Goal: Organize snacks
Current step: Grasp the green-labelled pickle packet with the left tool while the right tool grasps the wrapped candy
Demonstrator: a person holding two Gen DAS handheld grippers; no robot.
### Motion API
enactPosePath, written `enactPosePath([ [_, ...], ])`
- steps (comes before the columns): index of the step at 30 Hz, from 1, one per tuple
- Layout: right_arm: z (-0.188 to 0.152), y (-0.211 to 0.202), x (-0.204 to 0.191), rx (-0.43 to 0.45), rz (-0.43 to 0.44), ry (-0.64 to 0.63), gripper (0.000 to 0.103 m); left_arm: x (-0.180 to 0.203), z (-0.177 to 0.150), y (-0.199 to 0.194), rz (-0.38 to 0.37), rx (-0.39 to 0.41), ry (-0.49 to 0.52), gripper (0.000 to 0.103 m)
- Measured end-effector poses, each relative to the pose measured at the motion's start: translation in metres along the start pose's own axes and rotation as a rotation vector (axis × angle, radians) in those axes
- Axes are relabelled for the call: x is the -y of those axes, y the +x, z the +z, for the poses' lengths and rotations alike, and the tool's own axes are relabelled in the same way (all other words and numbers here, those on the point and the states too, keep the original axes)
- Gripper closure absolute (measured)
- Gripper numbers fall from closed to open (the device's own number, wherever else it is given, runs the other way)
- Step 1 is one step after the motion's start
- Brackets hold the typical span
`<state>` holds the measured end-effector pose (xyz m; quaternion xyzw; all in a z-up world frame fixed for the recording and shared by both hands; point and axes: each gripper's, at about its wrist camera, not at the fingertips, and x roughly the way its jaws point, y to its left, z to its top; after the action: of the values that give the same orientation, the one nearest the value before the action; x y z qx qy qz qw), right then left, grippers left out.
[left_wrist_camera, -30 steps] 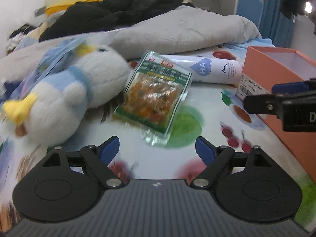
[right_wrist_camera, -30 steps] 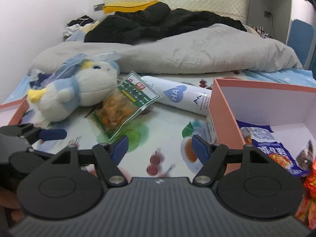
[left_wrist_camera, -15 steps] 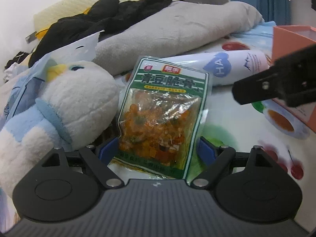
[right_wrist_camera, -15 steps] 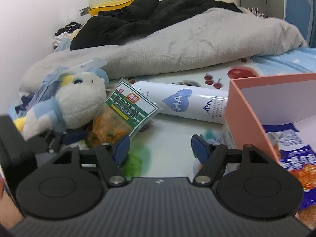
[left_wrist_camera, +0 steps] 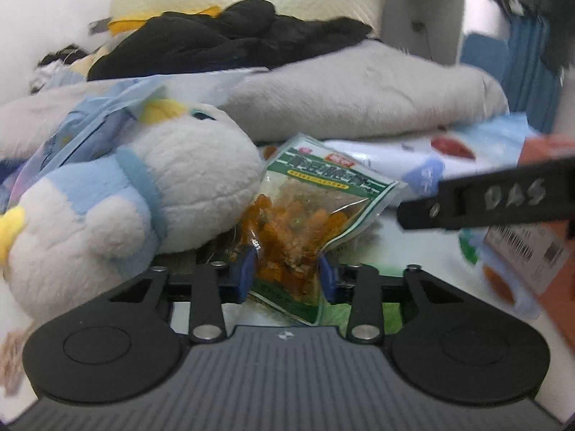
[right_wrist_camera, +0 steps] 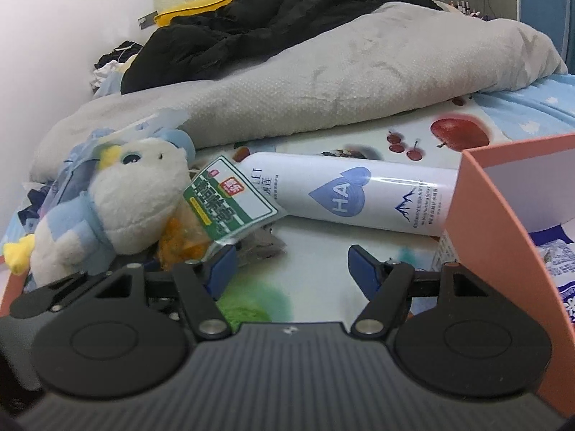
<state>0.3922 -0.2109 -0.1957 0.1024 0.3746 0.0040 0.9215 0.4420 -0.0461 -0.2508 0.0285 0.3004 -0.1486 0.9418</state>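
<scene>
Snack bag (left_wrist_camera: 302, 222): glossy clear plastic film, crinkled, printed green header. Plush toy (left_wrist_camera: 143, 194), left of frame: fuzzy pile cloth. Spray can (right_wrist_camera: 359, 194), centre: smooth, semi-gloss white. Box (right_wrist_camera: 503, 222), right edge: matt orange card. Blanket (right_wrist_camera: 323, 82), upper frame: soft grey fleece.

Green-bordered clear snack packet (left_wrist_camera: 302, 222) of orange pieces, crumpled and tilted up off the fruit-print sheet, leaning against a white-and-blue plush toy (left_wrist_camera: 136, 194), lower end between closing blue pads (left_wrist_camera: 246, 269); orange box (right_wrist_camera: 503, 215) to the right, holding a blue-and-white snack bag (right_wrist_camera: 560, 248)
</scene>
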Motion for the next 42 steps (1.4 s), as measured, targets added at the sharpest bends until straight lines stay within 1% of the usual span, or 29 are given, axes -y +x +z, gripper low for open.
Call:
enactPosePath([
  [1,0.0,0.002,-0.001,-0.007,0.005,0.0,0.032,-0.002,0.0,-0.003,0.005,0.008,-0.023,0.077],
  [3,0.001,0.007,-0.003,-0.014,0.015,-0.009,0.032,-0.006,0.0,-0.012,0.011,0.029,-0.072,0.078],
  [8,0.001,0.023,-0.013,-0.034,0.039,-0.064,0.033,-0.017,0.003,-0.017,-0.007,0.038,-0.165,0.082],
  [12,0.0,0.041,-0.025,-0.055,0.053,-0.145,0.032,-0.023,0.007,-0.022,-0.009,0.052,-0.195,0.083],
  [15,-0.002,0.049,-0.036,-0.046,0.047,-0.228,0.032,-0.029,0.008,-0.025,-0.015,0.061,-0.236,0.083],
  [18,0.0,0.056,-0.038,-0.041,0.054,-0.231,0.033,-0.031,0.006,-0.029,-0.018,0.062,-0.256,0.084],
  [20,-0.001,0.06,-0.04,-0.029,0.046,-0.254,0.033,-0.031,0.005,-0.03,-0.017,0.062,-0.265,0.084],
  [22,-0.002,0.064,-0.04,-0.029,0.049,-0.265,0.036,-0.031,0.005,-0.031,-0.018,0.061,-0.272,0.084],
  [23,-0.003,0.064,-0.04,-0.024,0.063,-0.266,0.041,-0.03,0.005,-0.031,-0.016,0.057,-0.27,0.084],
  [24,-0.003,0.062,-0.039,-0.024,0.068,-0.272,0.046,-0.029,0.005,-0.031,-0.015,0.05,-0.264,0.084],
  [27,-0.004,0.054,-0.042,-0.038,0.067,-0.28,0.051,-0.026,0.005,-0.035,-0.015,0.05,-0.258,0.085],
  [29,-0.007,0.047,-0.042,-0.049,0.067,-0.286,0.052,-0.023,0.004,-0.039,0.005,0.05,-0.242,0.085],
  [30,-0.01,0.043,-0.042,-0.054,0.059,-0.289,0.053,-0.022,0.003,-0.042,0.016,0.047,-0.227,0.085],
  [33,-0.017,0.031,-0.039,-0.071,0.053,-0.268,0.054,-0.024,-0.002,-0.05,0.016,0.035,-0.246,0.085],
  [36,-0.026,0.015,-0.038,-0.082,0.039,-0.267,0.054,-0.023,-0.008,-0.061,0.032,0.025,-0.245,0.086],
  [42,-0.045,-0.018,-0.022,-0.097,-0.001,-0.236,0.055,-0.017,-0.024,-0.089,0.05,0.0,-0.257,0.086],
])
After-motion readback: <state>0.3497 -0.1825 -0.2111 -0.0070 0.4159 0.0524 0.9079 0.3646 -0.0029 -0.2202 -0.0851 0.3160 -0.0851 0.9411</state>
